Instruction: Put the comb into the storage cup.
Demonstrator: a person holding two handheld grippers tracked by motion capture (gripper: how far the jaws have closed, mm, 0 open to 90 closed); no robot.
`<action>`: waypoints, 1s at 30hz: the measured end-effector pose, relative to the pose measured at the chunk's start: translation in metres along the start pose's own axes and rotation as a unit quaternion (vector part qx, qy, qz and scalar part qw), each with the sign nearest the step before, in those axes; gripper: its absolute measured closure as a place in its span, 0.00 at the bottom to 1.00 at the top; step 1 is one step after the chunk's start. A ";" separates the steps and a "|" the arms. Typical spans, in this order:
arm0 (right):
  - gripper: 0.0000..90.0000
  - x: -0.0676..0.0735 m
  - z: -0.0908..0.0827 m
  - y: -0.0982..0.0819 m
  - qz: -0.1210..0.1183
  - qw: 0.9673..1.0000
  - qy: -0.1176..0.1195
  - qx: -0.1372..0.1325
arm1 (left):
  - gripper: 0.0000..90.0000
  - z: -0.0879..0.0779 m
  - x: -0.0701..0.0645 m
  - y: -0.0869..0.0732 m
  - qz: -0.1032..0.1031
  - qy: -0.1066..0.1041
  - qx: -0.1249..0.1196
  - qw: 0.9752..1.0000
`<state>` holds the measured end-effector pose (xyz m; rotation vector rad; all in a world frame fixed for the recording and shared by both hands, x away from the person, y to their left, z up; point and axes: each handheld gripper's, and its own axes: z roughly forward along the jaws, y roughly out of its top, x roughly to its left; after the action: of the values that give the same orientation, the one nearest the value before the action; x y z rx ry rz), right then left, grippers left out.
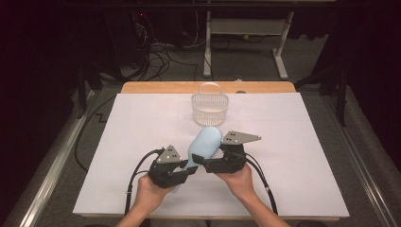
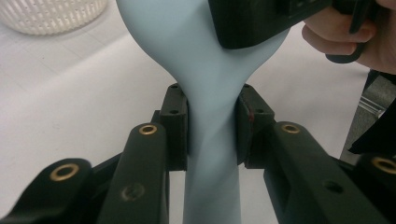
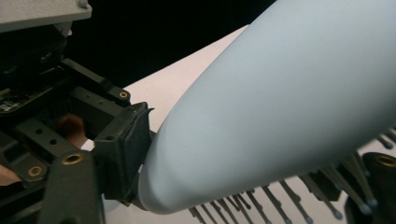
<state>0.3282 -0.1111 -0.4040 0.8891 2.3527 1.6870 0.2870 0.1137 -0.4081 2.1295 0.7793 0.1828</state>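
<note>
Two hand-held grippers meet over a white table, near its front edge, with a pale blue hairbrush between them. The table top is covered in white, with a wooden strip showing along its far edge. A clear plastic basket with a handle stands upright near the far edge, well apart from the brush and beyond its head.

The hairbrush is held above the table, its head pointing toward the basket and its handle running back toward the person. In the right gripper view its bristles, thin dark pins with small ball tips, face downward.

The left gripper is clamped on the neck of the hairbrush, where the handle widens into the head; both pads press against its sides in the left gripper view. The right gripper sits at the side of the brush head, its jaws apart with the head between them. One pad lies close against the rounded back; whether it presses I cannot tell.
</note>
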 end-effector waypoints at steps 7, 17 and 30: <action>0.40 0.000 0.001 0.007 0.006 1.000 0.015 0.009 | 0.75 -0.002 0.002 0.001 -0.003 0.003 0.001 1.000; 0.50 0.001 0.004 0.016 0.006 0.999 0.037 0.019 | 0.75 -0.005 0.005 0.001 -0.006 0.006 -0.003 1.000; 0.62 0.006 0.006 0.028 -0.008 0.998 0.056 0.038 | 0.75 -0.007 0.010 0.000 -0.006 0.002 -0.007 1.000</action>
<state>0.3372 -0.0969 -0.3796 0.8036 2.5043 1.6951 0.2919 0.1244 -0.4047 2.1121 0.7920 0.1859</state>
